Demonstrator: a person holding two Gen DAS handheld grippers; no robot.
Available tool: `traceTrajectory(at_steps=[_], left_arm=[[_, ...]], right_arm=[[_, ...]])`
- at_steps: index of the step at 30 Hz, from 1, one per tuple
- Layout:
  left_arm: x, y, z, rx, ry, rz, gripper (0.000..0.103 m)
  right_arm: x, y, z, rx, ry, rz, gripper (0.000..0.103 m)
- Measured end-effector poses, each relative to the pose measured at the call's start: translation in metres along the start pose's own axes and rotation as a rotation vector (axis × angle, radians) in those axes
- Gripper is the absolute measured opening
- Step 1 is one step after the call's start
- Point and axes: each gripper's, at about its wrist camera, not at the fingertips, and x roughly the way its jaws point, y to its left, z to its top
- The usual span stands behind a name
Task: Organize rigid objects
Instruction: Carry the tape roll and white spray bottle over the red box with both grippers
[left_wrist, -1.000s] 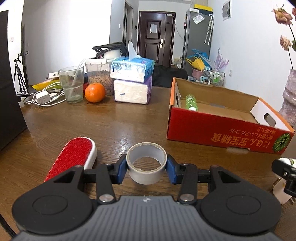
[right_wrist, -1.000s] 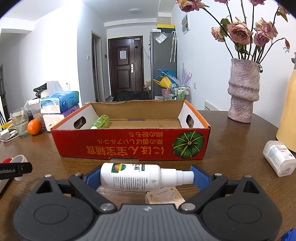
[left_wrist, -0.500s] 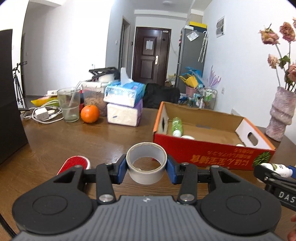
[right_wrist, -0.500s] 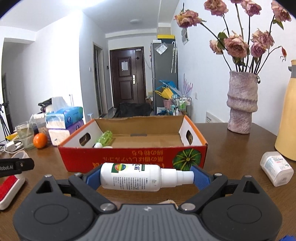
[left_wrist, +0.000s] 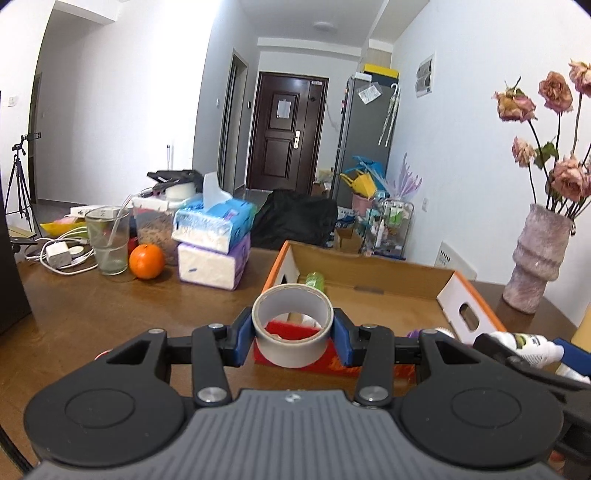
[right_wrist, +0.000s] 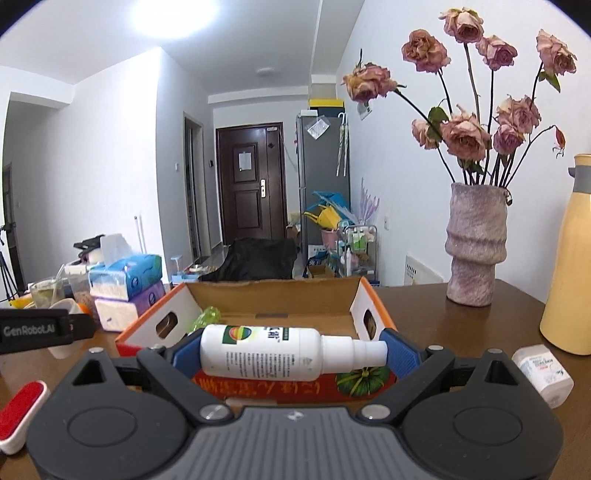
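1. L gripper (left_wrist: 293, 334) is clamped on the tape roll (left_wrist: 292, 325), blue pads pressing its outer wall from both sides, hole facing up and toward the cam. Holding it across the width keeps the ring from rolling out.
2. R gripper (right_wrist: 291, 349) is clenched on the white spray bottle (right_wrist: 275, 352), gripped end to end: base on one pad, nozzle tip on the other, bottle lying crosswise. Probably so it can drop flat into the box.
3. Both items hang in the air above the near wall of the red cardboard box (right_wrist: 354, 295), which sits open-topped mid-table; looks like the carry-to-box step, release not yet done.
4. Inside the box, a green bottle (left_wrist: 315, 281) lies along the left wall; most of the box floor looks free.
5. Left out on the table (left_wrist: 110, 306): a small white bottle (right_wrist: 543, 369) near the right edge and a red lint brush (right_wrist: 22, 410) at the near left edge.
6. Table is dark brown wood, glossy. Far left corner: stacked tissue packs (left_wrist: 214, 243), orange (left_wrist: 146, 261), glass (left_wrist: 108, 240), charger cables. Right side: pink vase (right_wrist: 474, 243) w/ dried roses, yellow flask (right_wrist: 569, 266).
7. Room: white walls, dark door at the end of the hall, grey fridge beside it, tripod at far left.
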Motion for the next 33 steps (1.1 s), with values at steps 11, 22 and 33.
traceTrajectory(at_steps=[11,22,33], left_arm=[[0.023,-0.015,0.014,-0.023,-0.030,0.001,0.045],[0.056,-0.026,0.024,-0.033,-0.020,-0.017,0.045],[0.092,-0.036,0.033,-0.030,-0.005,-0.021,0.045]], right_arm=[[0.022,-0.003,0.018,0.014,-0.019,-0.020,0.097],[0.053,-0.004,0.027,0.025,-0.004,-0.027,0.097],[0.088,-0.006,0.034,0.028,0.019,-0.041,0.097]])
